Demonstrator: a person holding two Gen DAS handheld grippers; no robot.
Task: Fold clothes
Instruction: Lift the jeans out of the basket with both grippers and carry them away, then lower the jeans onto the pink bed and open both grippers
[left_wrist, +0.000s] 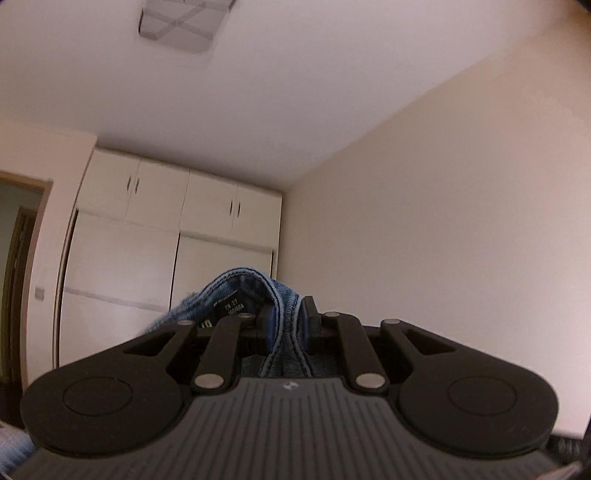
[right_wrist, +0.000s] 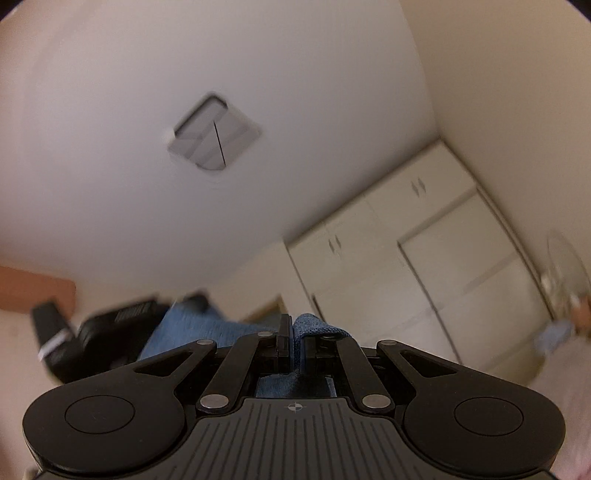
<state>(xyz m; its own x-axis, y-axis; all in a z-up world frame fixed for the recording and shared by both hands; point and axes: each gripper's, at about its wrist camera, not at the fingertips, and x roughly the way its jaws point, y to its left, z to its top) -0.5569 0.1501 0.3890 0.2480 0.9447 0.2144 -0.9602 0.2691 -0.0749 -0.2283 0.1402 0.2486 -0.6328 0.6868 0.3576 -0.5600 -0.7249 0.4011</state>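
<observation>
Jeans (left_wrist: 284, 314) pinched in both our grippers.
We clamp denim between the left gripper (left_wrist: 286, 321) and the right gripper (right_wrist: 297, 339), jaws nearly closed.

Left gripper (left_wrist: 287, 317): jaws clamping a folded blue denim waistband (left_wrist: 284, 314), printed label showing. White wardrobe (left_wrist: 166, 236) and ceiling light (left_wrist: 184, 26) lying beyond.
</observation>
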